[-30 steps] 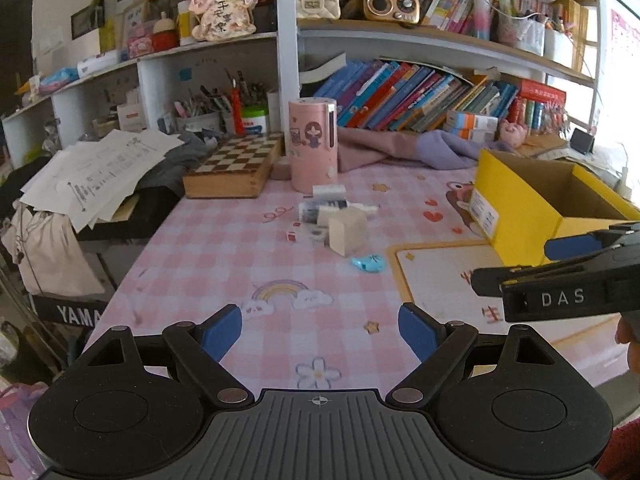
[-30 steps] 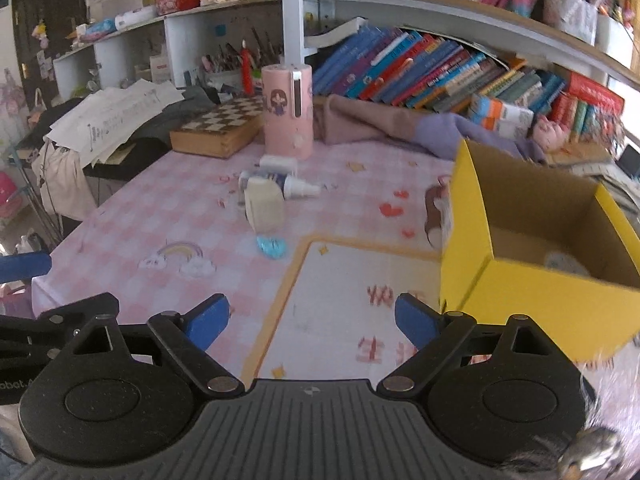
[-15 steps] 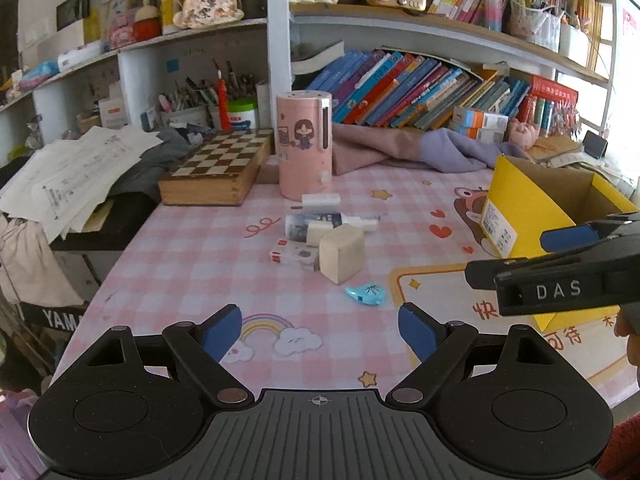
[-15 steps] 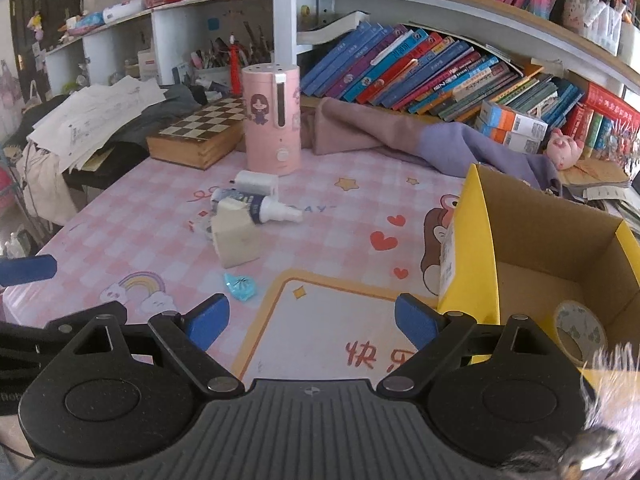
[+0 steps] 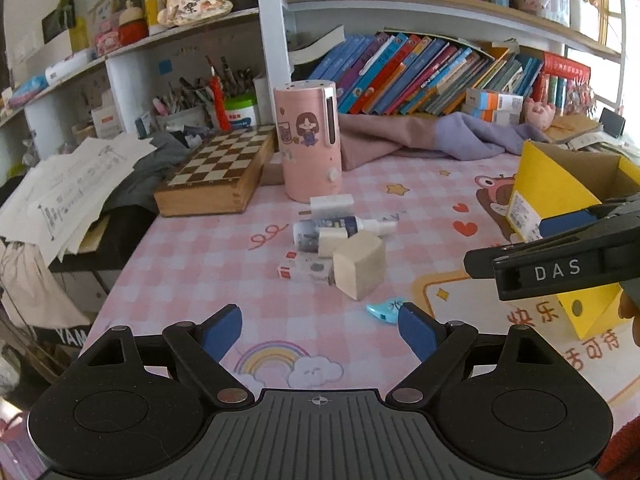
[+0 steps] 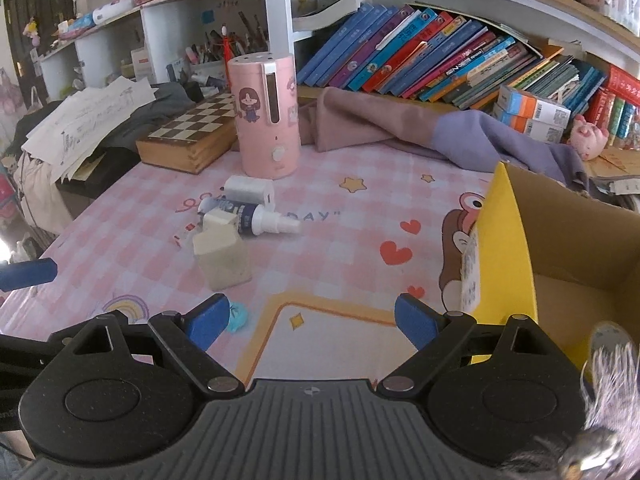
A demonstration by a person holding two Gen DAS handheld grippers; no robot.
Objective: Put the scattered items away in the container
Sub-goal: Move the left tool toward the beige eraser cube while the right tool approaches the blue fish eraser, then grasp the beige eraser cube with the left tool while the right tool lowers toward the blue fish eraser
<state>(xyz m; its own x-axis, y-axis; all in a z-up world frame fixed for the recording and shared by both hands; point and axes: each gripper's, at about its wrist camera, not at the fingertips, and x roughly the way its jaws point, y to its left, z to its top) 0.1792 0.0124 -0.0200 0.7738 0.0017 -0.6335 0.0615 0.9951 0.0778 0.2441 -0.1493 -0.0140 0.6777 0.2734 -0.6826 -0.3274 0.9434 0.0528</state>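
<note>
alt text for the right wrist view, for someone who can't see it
An open, empty right gripper hovers over a pink checked tablecloth, with a pile of small items ahead: a beige block, a spray bottle and a white box. An open yellow cardboard box stands to the right.

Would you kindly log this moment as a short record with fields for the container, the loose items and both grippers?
container: yellow cardboard box, open-topped, at the right on the pink checked tablecloth
loose items: beige cube-shaped block, white spray bottle with dark label lying on its side, small white box, flat red-and-white packet, small turquoise trinket
backdrop: pink cylindrical dispenser, wooden chessboard box
left gripper: open, empty
right gripper: open, empty
</note>
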